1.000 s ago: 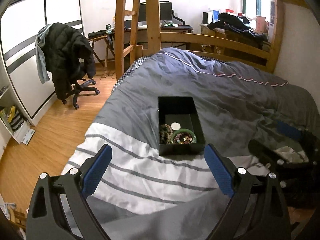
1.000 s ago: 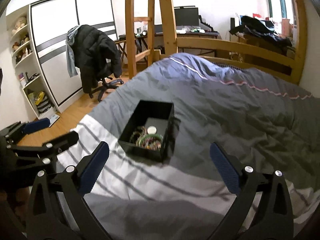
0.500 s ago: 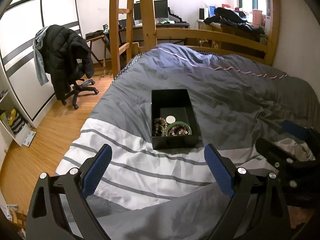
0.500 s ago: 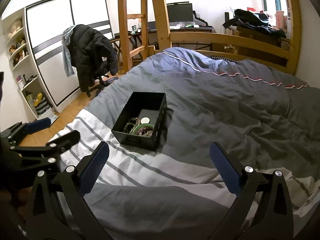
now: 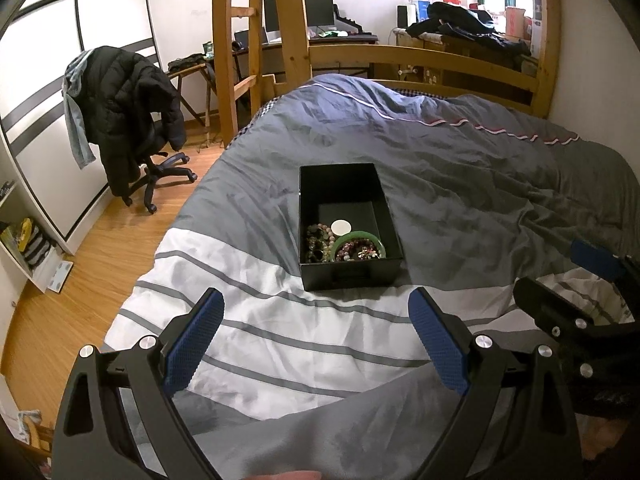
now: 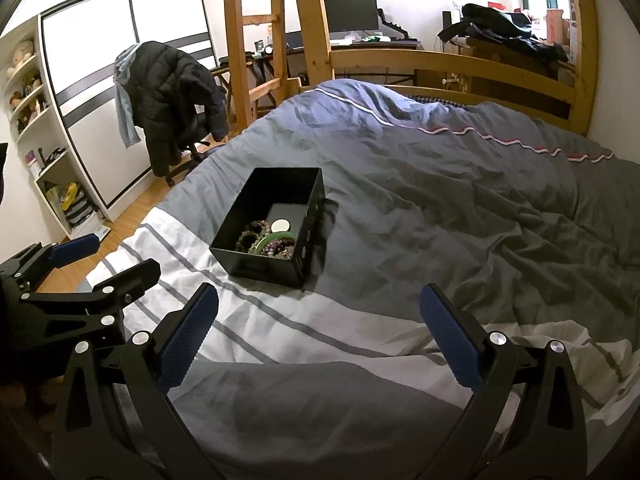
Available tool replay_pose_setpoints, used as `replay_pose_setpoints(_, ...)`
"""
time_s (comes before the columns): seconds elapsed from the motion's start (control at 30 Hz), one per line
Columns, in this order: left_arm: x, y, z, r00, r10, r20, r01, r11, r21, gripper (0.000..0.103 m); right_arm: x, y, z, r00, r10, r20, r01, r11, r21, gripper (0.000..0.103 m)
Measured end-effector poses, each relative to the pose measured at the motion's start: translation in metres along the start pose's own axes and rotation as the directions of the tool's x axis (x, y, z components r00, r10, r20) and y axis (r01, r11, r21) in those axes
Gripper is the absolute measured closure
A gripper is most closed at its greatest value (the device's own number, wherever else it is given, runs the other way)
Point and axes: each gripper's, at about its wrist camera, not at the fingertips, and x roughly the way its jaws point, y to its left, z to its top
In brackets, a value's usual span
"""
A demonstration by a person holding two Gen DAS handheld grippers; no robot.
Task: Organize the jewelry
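Observation:
A black open box [image 5: 344, 180] sits on the grey and white striped duvet [image 5: 280, 328]. It holds a green bangle [image 5: 359, 236], several bead bracelets [image 5: 316, 240] and a small white disc [image 5: 341, 225]. The box also shows in the right wrist view [image 6: 308, 208], with the bangle [image 6: 280, 237] and beads [image 6: 252, 236] inside. My left gripper [image 5: 316, 336] is open and empty, some way short of the box. My right gripper [image 6: 320, 332] is open and empty, short of the box and to its right.
A wooden bed frame [image 5: 440, 60] and ladder posts [image 5: 296, 40] stand behind the bed. An office chair with a black jacket [image 5: 124, 112] stands on the wood floor at left. Shelves [image 6: 36, 128] line the left wall. A desk with a monitor [image 6: 352, 12] is at the back.
Both grippers have drawn back and up from the box, so it looks smaller and farther. Both stay open and empty. The box and its contents have not moved.

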Motion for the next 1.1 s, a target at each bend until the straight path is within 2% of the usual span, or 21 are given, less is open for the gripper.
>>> replay_pose_setpoints(1.1, 0.0003, -0.0033, 0.0004, 1.000, -0.011, -0.006, 0.011, 1.000, 0.010, 0.011, 0.0028, 0.0014, -0.0025, 1.000, -0.006, -0.010, 0.006, 1.000, 0.001, 0.004)
